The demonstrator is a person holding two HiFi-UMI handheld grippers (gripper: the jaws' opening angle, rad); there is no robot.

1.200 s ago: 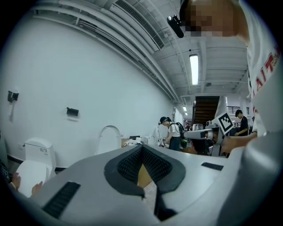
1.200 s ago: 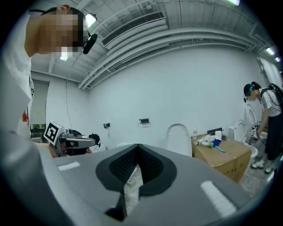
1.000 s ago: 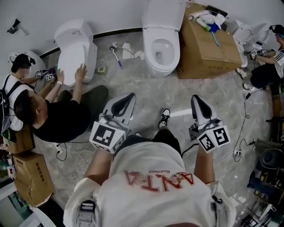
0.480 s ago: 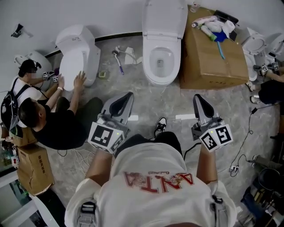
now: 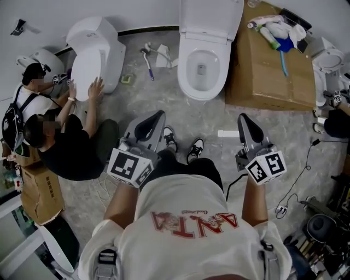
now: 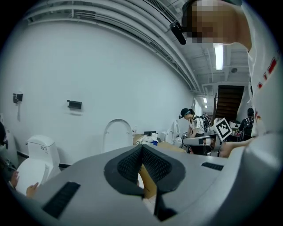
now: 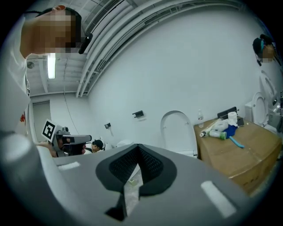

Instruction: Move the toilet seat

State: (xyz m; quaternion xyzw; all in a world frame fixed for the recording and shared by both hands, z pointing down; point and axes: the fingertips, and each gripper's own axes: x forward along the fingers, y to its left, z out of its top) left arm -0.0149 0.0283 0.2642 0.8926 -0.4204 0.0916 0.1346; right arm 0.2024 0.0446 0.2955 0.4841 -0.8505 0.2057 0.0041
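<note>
Red "ANTA" print legible on shirt (image 5: 192,219), upside down. Left gripper (image 5: 155,117) and right gripper (image 5: 244,120) both fully closed, empty. Well short of toilet seat (image 5: 184,70) ahead, down on bowl. Raised lid cut off at frame top.

Gry marble flr (image 5: 210,117), wht wall (image 5: 139,13)

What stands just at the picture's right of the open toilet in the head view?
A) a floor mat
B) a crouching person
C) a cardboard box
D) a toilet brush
C: the cardboard box sits beside the open toilet on that side, with cleaning items on top.
</note>
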